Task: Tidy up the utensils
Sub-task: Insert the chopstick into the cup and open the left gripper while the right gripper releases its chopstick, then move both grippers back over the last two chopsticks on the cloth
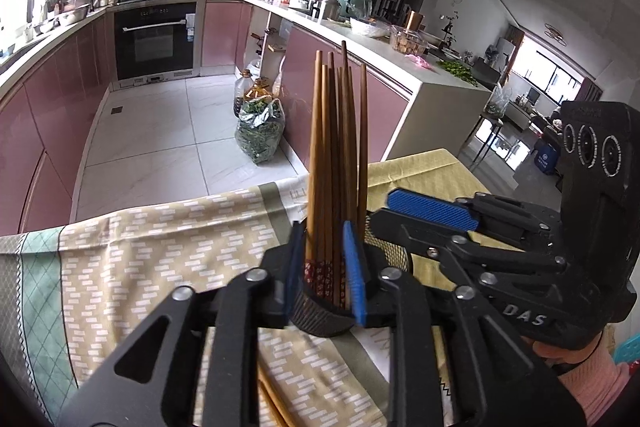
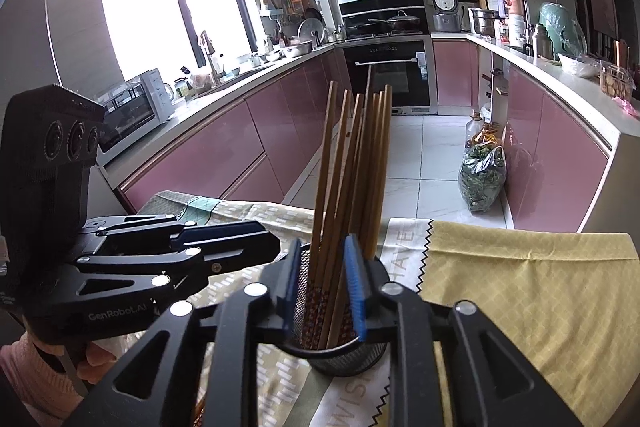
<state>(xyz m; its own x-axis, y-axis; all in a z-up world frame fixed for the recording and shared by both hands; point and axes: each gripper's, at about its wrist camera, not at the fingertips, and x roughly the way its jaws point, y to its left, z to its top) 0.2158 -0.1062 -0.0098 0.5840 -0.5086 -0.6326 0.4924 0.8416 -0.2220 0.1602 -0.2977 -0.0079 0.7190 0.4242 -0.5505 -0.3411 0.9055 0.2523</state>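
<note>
A bundle of several brown chopsticks (image 1: 336, 155) stands upright in a black mesh holder (image 1: 316, 315) on the cloth-covered table. My left gripper (image 1: 326, 271) has its blue pads on either side of the chopsticks' patterned lower ends and is shut on them. In the right wrist view the same chopsticks (image 2: 352, 179) stand in the mesh holder (image 2: 340, 359), and my right gripper (image 2: 324, 287) is also closed around the bundle. The right gripper's body (image 1: 520, 235) shows at the right of the left wrist view. The left gripper's body (image 2: 132, 259) shows at the left of the right wrist view.
More chopsticks (image 1: 276, 403) lie on the patterned cloth (image 1: 160, 259) under the left gripper. A yellow cloth (image 2: 540, 291) covers the table's right part. Beyond the table edge are the tiled floor, a bag of greens (image 1: 260, 131) and pink cabinets (image 2: 224, 155).
</note>
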